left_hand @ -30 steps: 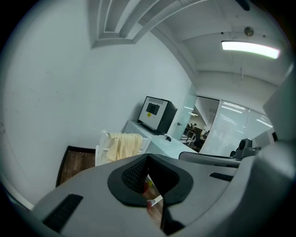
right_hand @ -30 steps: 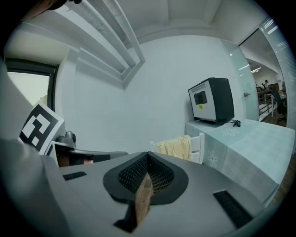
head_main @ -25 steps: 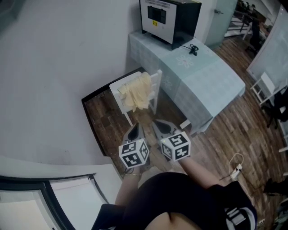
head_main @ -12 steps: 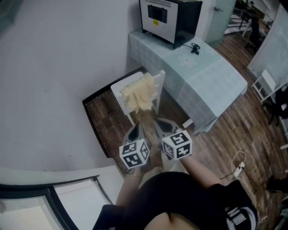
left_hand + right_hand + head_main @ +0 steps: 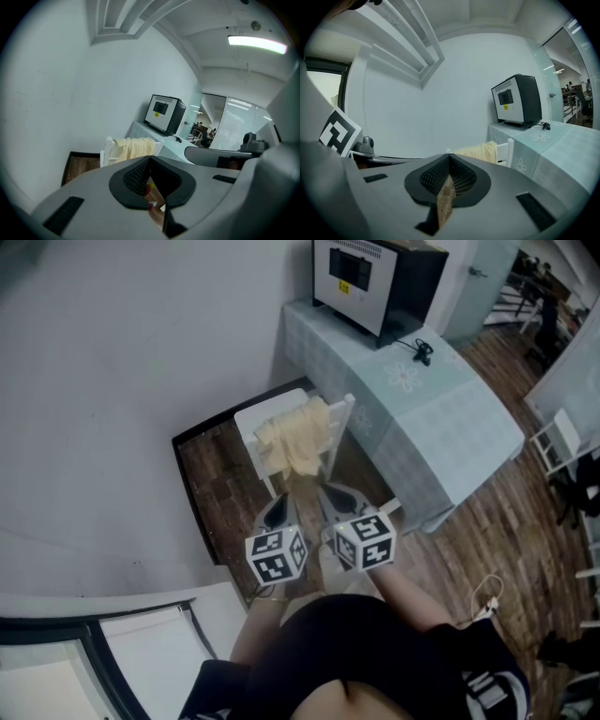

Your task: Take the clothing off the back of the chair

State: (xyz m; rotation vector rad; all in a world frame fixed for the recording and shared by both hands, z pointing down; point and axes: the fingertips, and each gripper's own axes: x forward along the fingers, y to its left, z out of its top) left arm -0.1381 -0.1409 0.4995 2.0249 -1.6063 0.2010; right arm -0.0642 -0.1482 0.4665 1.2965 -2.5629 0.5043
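Note:
A pale yellow garment point(image 5: 298, 439) hangs over the back of a white chair point(image 5: 265, 417) that stands by the wall. The garment point(image 5: 133, 147) shows above the left gripper's jaws, and in the right gripper view the garment point(image 5: 480, 151) sits just past the jaw tips. My left gripper point(image 5: 279, 509) and right gripper point(image 5: 337, 500) are side by side, a short way in front of the chair, both pointing at it. Both are shut with nothing between their jaws.
A table with a pale green cloth point(image 5: 427, 409) stands right of the chair, with a black and white appliance point(image 5: 375, 277) and a cable on it. White wall point(image 5: 122, 381) lies to the left. Wooden floor point(image 5: 469, 531) runs to the right, with a white cable on it.
Both grippers have moved forward toward the chair, which now lies closer to their tips. The jaws stayed shut.

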